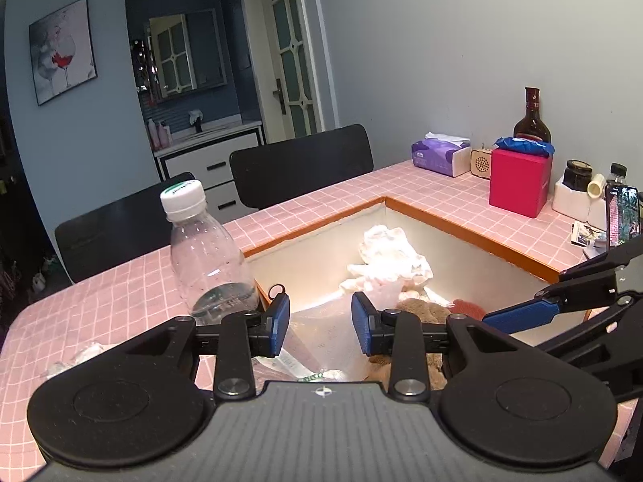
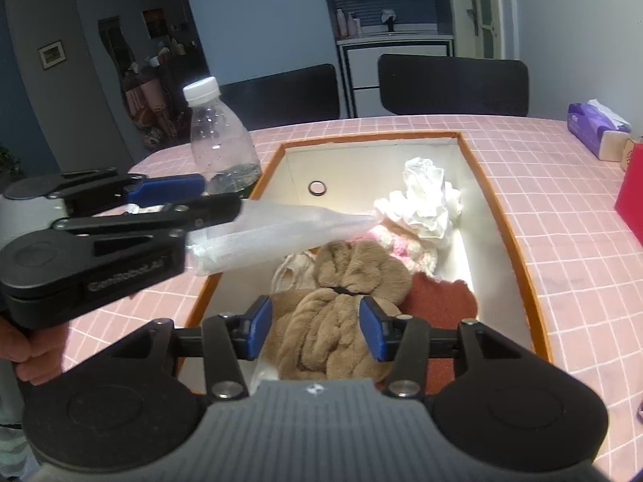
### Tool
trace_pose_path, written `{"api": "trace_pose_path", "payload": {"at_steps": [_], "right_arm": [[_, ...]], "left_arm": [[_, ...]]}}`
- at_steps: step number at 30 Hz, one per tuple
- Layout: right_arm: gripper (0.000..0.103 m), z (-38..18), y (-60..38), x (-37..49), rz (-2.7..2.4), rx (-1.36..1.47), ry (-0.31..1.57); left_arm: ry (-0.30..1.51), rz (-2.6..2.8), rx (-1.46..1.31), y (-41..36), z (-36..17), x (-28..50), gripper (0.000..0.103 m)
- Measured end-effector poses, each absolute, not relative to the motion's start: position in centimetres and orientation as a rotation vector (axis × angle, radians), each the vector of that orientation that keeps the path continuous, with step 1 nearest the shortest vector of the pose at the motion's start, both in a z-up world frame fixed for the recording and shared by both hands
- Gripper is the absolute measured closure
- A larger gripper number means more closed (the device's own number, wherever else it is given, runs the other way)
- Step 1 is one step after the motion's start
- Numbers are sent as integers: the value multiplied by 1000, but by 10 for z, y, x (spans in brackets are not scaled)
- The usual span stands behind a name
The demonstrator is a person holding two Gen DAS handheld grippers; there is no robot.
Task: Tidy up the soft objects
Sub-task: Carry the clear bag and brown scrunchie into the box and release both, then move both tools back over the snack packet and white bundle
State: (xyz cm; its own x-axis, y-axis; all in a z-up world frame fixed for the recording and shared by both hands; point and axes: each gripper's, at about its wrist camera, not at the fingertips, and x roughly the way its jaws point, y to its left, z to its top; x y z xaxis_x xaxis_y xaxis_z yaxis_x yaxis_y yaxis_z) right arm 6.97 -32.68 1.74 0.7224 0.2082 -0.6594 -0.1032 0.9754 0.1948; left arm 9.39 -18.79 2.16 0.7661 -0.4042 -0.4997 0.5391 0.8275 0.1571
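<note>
Currently both claws, left point(image 1: 320, 323) and right point(image 2: 316, 327), stand half open, nothing gripped. Plastic bag point(image 2: 277, 233) drops into box point(image 2: 506, 241); bottle point(image 2: 221, 148) at 10 o'clock is judged next.

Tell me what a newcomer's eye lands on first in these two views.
The orange-rimmed box on the pink checked tablecloth, holding a tan plush, crumpled white cloth and a red cloth. A clear plastic bottle stands beside the box's left edge.

Black handheld tongs with blue pads

Left tongs point(image 1: 320, 323), right tongs point(image 2: 316, 328): ribbed grey bodies, round black hubs, silver screws (embossed lettering along one side).
</note>
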Motion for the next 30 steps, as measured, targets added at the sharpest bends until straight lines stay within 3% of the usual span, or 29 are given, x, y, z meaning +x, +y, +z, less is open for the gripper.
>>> {"api": "trace_pose_path", "payload": {"at_steps": [17,30], "right_arm": [[43,37,-293,45,101,0,609],[43,32,-217,36,145,-17,508]], "left_arm": [[431,-535,226,-135,20,62,64],[450,-413,202,-59,1,57,64]]}}
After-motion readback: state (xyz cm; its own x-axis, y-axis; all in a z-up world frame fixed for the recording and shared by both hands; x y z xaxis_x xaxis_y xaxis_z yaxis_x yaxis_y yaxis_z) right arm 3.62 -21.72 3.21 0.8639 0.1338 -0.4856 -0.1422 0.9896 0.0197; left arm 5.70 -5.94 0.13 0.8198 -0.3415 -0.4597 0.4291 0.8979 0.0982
